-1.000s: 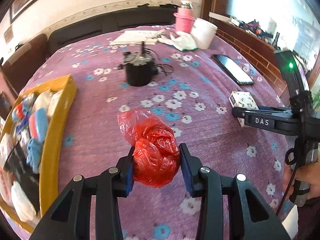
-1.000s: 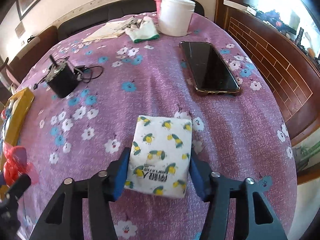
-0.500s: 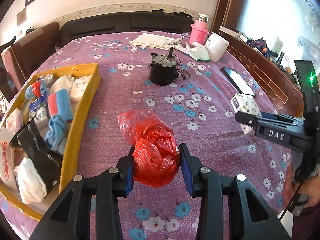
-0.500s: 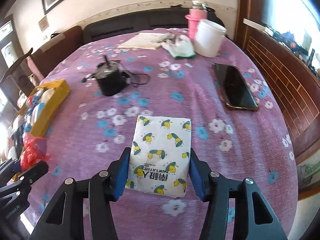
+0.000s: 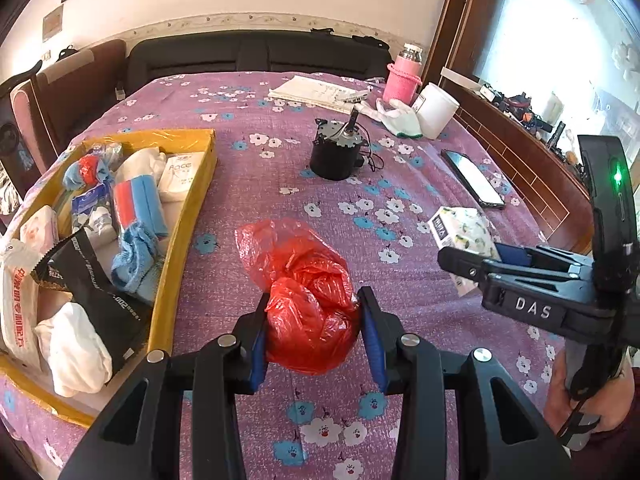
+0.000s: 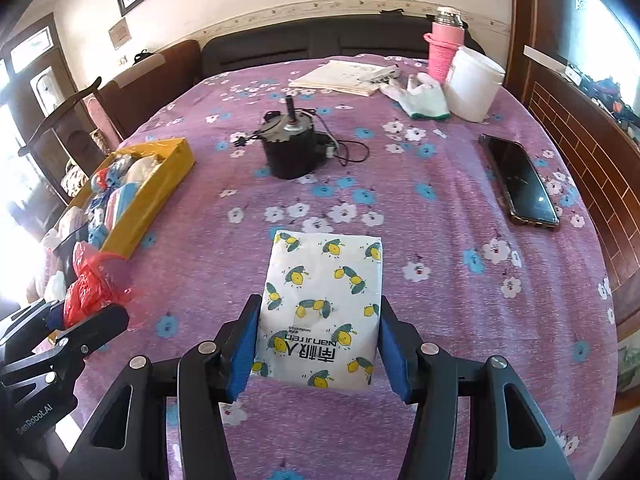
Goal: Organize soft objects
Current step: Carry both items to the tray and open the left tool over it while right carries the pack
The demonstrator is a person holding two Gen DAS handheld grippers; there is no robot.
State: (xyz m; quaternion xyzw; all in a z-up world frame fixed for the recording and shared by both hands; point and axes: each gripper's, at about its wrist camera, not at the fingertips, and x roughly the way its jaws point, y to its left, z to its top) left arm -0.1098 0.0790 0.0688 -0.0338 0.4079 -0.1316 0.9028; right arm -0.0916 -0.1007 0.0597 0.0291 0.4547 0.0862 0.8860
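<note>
Left wrist view: both tools are loaded and above the purple flowered counter (image 5: 280, 168). The yellow tray (image 5: 188, 216), already crowded with soft items, sits to the left.

Risks from here — judged, not observed:
- The red plastic bag (image 5: 308, 292) is crumpled and slippery; only its lower bulge is pinched, with a loose flap sticking up beyond the pads. It could creep out of the grip, or cling to a pad on release.
- The tray has little free floor. A drop onto the heap near the wall could roll back out onto the counter.
- Both tools heading to the same tray from the same side could collide; the right tool (image 5: 472, 260) is already close on the right of this view.

Tool state:
- Left tool (image 5: 312, 344): jaws narrow, blue pads pressed into both sides of the bag, which is held off the counter.
- Right tool (image 6: 316, 344): jaws moderately apart, clamped on the flanks of the lemon-print tissue pack (image 6: 324, 304), whose far end juts forward past the fingertips — held firmly, slight squeeze visible.
</note>
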